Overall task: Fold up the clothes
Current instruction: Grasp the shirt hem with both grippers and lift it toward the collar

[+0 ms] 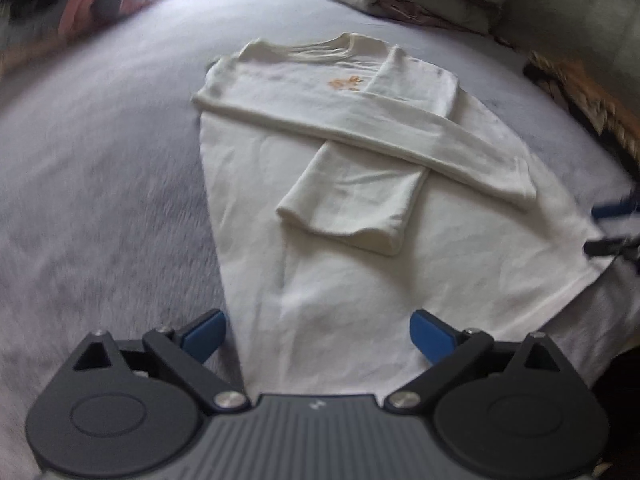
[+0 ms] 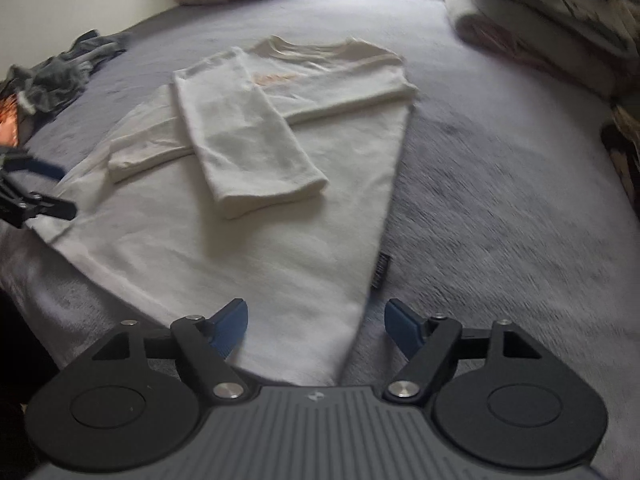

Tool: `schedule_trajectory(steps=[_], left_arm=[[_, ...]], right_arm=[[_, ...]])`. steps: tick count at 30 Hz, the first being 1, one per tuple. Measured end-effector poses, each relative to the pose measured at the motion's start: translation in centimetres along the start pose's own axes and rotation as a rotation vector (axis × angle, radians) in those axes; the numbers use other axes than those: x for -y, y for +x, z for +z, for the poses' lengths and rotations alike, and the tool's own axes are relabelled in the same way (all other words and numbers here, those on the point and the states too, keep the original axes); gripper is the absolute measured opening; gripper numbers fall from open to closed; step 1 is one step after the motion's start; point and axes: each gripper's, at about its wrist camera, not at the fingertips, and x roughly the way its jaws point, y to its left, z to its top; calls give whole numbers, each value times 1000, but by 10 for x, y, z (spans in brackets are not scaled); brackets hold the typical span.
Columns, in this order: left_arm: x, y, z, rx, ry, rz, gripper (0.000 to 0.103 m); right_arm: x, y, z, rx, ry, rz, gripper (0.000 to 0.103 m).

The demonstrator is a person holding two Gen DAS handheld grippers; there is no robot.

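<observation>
I have a cream long-sleeved knit top [image 1: 360, 200] lying flat on the grey fleece-covered bed [image 1: 100, 200], neckline away from me and hem towards me. Both sleeves are already folded in and cross over the chest, so I judge the sleeve stage done; what is left is bringing the hem up towards the collar, perhaps twice, then setting the top aside.

My left tongs [image 1: 318, 334] stand wide apart, holding nothing, poised over the hem near its left corner. My right tongs [image 2: 316, 326] are equally spread and empty, straddling the right hem corner, where a small dark label [image 2: 381, 272] shows.

Both views are smeared by motion blur, so I cannot tell whether either pair of tongs touches the fabric. The orange print [image 1: 345, 82] on the chest is unreadable. The hem edge itself is hidden behind the tool bodies. A stack of pale folded textiles [image 2: 560, 20] at the far edge is cut off.
</observation>
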Motion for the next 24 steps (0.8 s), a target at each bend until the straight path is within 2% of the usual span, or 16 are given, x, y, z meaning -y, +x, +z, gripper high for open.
schedule_trajectory(steps=[5, 9, 14, 18, 24], left_arm=[[-32, -7, 0, -45, -191, -144, 99], [-54, -8, -8, -68, -317, -277, 99], [-74, -6, -21, -80, -434, -404, 97], [-88, -3, -34, -88, -527, -507, 90], [-97, 5, -46, -103, -607, -582, 78]], right_arm=[[14, -5, 3, -48, 83, 0, 78], [23, -12, 3, -65, 142, 46, 78], [42, -18, 2, -68, 274, 155, 78], [63, -16, -7, -89, 415, 260, 75], [84, -14, -22, -108, 588, 371, 65]])
